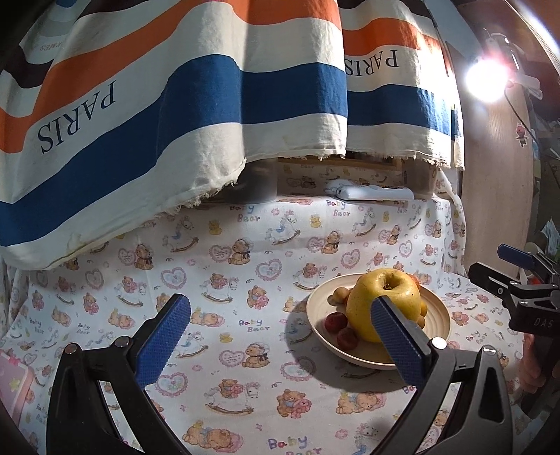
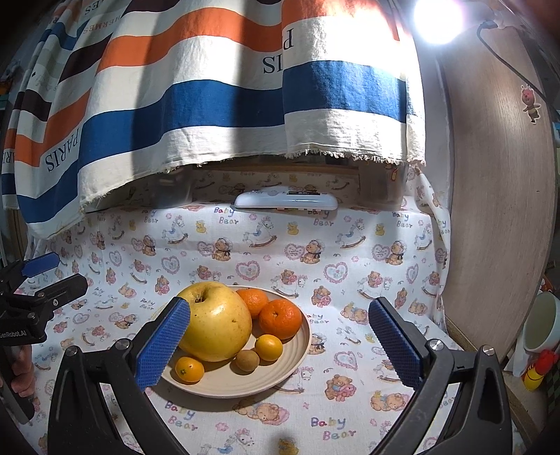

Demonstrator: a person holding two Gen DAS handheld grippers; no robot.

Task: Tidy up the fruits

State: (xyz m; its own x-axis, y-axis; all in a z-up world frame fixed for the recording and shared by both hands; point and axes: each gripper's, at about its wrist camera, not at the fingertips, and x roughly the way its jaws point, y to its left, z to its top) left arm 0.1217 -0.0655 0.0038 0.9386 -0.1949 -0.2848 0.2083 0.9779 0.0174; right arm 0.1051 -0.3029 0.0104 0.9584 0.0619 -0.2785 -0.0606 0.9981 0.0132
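A cream plate [image 2: 295, 353] on the bear-print cloth holds a big yellow apple [image 2: 218, 322], two oranges [image 2: 280, 318], two small kumquats [image 2: 268, 347] and a brown longan [image 2: 247, 360]. The left wrist view shows the same plate [image 1: 439, 315], the apple [image 1: 383, 297] and two small red fruits [image 1: 334, 322]. My right gripper [image 2: 280, 346] is open and empty above the plate's right side. My left gripper [image 1: 283, 343] is open and empty, left of the plate.
A white remote [image 2: 285, 201] lies at the back under a striped hanging cloth [image 2: 196, 101]. A wooden panel [image 2: 504, 210] stands at the right, with a mug [image 2: 540, 325] beside it. A pink box [image 1: 12, 381] sits at the far left. A bright lamp [image 2: 437, 14] shines above.
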